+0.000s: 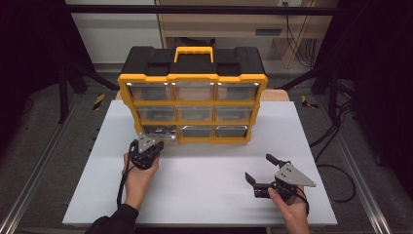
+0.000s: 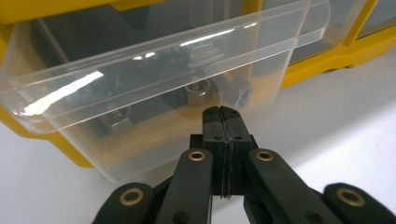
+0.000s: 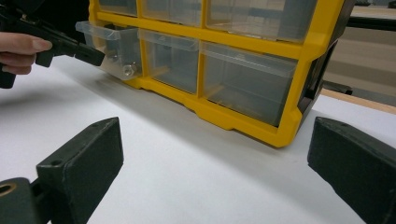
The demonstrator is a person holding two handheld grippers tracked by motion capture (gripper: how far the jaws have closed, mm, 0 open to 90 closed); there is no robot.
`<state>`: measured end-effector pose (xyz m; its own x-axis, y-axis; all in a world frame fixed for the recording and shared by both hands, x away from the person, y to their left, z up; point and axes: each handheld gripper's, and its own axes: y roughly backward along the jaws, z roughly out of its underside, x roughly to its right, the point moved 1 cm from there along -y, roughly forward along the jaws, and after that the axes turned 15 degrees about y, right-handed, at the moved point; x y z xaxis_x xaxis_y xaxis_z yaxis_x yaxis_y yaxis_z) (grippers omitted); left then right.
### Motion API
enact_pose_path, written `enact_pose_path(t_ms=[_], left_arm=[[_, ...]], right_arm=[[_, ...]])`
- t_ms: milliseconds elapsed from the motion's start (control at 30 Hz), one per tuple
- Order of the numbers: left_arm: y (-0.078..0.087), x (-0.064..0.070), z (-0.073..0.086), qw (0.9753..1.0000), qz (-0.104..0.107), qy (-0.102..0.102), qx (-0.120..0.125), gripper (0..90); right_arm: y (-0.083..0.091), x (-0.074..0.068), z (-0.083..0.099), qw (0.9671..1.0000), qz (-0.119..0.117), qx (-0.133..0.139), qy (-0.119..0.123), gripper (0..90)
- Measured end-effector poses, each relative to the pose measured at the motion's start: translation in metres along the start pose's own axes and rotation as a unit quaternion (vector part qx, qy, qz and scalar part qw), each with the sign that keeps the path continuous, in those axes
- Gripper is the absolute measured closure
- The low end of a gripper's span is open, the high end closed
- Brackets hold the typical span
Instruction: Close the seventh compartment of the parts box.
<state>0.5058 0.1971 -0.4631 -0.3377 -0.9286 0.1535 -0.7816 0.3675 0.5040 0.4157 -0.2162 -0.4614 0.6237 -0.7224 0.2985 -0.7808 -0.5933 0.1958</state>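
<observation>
A yellow and black organizer [image 1: 193, 78] with nine clear drawers stands at the back of the white table [image 1: 204, 195]. Its bottom-left drawer [image 1: 159, 132] is pulled partly out. In the left gripper view this drawer [image 2: 140, 70] holds several metal nuts [image 2: 198, 88]. My left gripper [image 1: 159, 145] is shut with nothing between its jaws, and its tip [image 2: 223, 112] is right at the drawer's clear front wall. My right gripper [image 1: 259, 167] hovers open over the table's front right, apart from the organizer [image 3: 299, 70]. From there the pulled drawer [image 3: 112, 42] and the left gripper [image 3: 70, 46] show.
The other drawers [image 1: 195, 113] are pushed in. Bare white table lies between the two grippers and in front of the organizer. Metal rails [image 1: 29, 180] run along both sides of the table, and cables [image 1: 336, 131] hang at the right.
</observation>
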Motion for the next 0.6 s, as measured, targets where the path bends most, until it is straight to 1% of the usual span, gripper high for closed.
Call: enact_pose_path(t_ms=[133, 200, 233, 267, 333, 367, 400, 467, 500, 533, 567, 600], left_arm=[[-0.003, -0.001, -0.002, 1.0, 0.0, 0.003, 0.0, 89.1], [-0.005, -0.002, -0.003, 1.0, -0.003, -0.005, -0.005, 89.1], [-0.007, -0.002, -0.004, 1.0, -0.003, 0.0, -0.002, 89.1], [-0.007, -0.003, -0.004, 1.0, -0.004, -0.004, -0.007, 89.0], [-0.01, -0.004, -0.006, 1.0, -0.005, 0.0, -0.007, 89.0], [-0.01, -0.005, -0.006, 0.9999, -0.006, -0.005, -0.01, 89.0], [-0.011, -0.005, -0.006, 1.0, -0.006, 0.0, -0.007, 89.0], [-0.011, -0.005, -0.006, 0.9999, -0.007, -0.007, -0.009, 88.6], [-0.011, -0.004, -0.006, 0.9999, -0.009, -0.008, -0.009, 88.4], [-0.012, -0.005, -0.006, 0.9999, -0.007, -0.006, -0.011, 88.4], [-0.013, -0.004, -0.006, 0.9999, -0.003, 0.003, -0.009, 88.4], [-0.013, -0.005, -0.007, 0.9999, -0.001, 0.008, -0.01, 88.6]], right_arm=[[-0.001, 0.001, 0.0, 1.0, -0.001, 0.003, 0.001, 3.7], [0.0, 0.0, 0.0, 1.0, 0.0, 0.001, -0.001, 3.8], [0.0, 0.0, 0.0, 1.0, 0.001, 0.001, -0.001, 3.7], [0.001, 0.001, 0.0, 1.0, 0.002, 0.002, -0.001, 3.7], [0.001, 0.001, 0.0, 1.0, 0.003, 0.007, -0.001, 3.8], [0.001, 0.001, 0.0, 1.0, 0.004, 0.007, -0.001, 3.8], [0.001, 0.001, 0.0, 1.0, 0.004, 0.006, -0.001, 3.8], [0.001, 0.002, 0.0, 1.0, 0.007, 0.003, 0.001, 3.9], [0.001, 0.002, 0.0, 1.0, 0.008, 0.002, 0.003, 3.9], [0.002, 0.002, 0.0, 1.0, 0.008, 0.003, 0.002, 4.0], [0.002, 0.002, 0.0, 0.9999, 0.01, 0.004, 0.003, 4.2], [0.001, 0.002, 0.0, 0.9999, 0.011, 0.007, 0.003, 4.6]])
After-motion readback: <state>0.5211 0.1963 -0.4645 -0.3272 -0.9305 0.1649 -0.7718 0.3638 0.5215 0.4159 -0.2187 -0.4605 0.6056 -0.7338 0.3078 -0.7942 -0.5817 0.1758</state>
